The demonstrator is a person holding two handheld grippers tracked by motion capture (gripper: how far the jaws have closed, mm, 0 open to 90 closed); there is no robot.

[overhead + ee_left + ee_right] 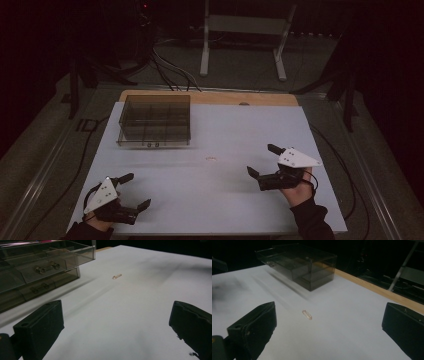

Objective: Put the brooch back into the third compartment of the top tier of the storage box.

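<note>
A small gold clip (pixel 211 159) lies on the white table sheet (pixel 225 130), near the middle. It also lies ahead of the jaws in the left gripper view, clip (pixel 117 276), and in the right gripper view, clip (pixel 307 314). A smoky clear drawer box (pixel 155 120) stands at the back left; box (pixel 37 267), box (pixel 299 263). My left gripper (pixel 134 190) rests open at the front left, nothing between its jaws. My right gripper (pixel 264 160) is open at the right, its jaws toward the clip, empty.
A wooden table edge (pixel 210 96) runs along the back. Behind it stands a white metal stand (pixel 240 35), and cables (pixel 170 70) lie on the floor. Dark surroundings on both sides.
</note>
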